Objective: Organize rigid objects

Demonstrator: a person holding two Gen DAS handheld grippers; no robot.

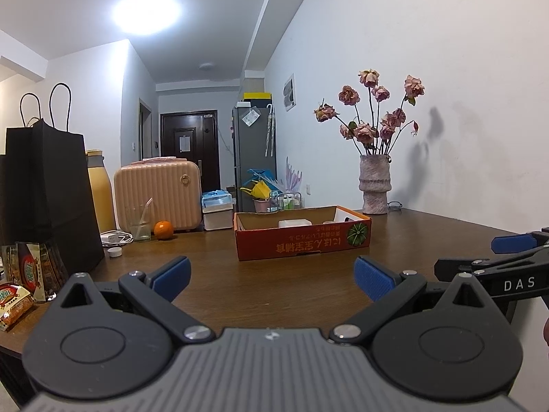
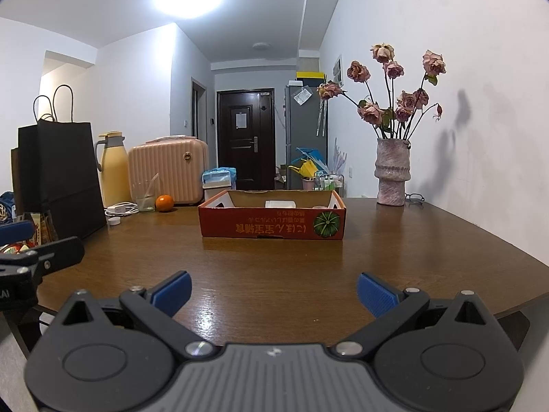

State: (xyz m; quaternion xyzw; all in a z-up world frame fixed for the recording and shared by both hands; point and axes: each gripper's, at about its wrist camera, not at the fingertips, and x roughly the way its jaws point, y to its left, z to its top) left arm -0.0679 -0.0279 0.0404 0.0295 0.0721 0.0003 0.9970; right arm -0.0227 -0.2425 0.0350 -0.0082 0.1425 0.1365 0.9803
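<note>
Seemingly nothing is in hand yet: the left gripper [image 1: 271, 276] and right gripper [image 2: 272, 292] hover with jaws released, short of the cardboard box [image 2: 272, 221] on the worktop [image 2: 274, 274]. A white container [image 2: 280, 204] already lies inside the box; next likely comes reaching for a loose item, perhaps the orange [image 2: 164, 202] left of it.

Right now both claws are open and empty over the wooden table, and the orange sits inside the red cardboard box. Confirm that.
Not quite: the orange is not in the red cardboard box. It sits on the wooden table left of the box, beside the glass, as the right wrist view shows. The rest holds: the left claw and right claw are open and empty.
</note>
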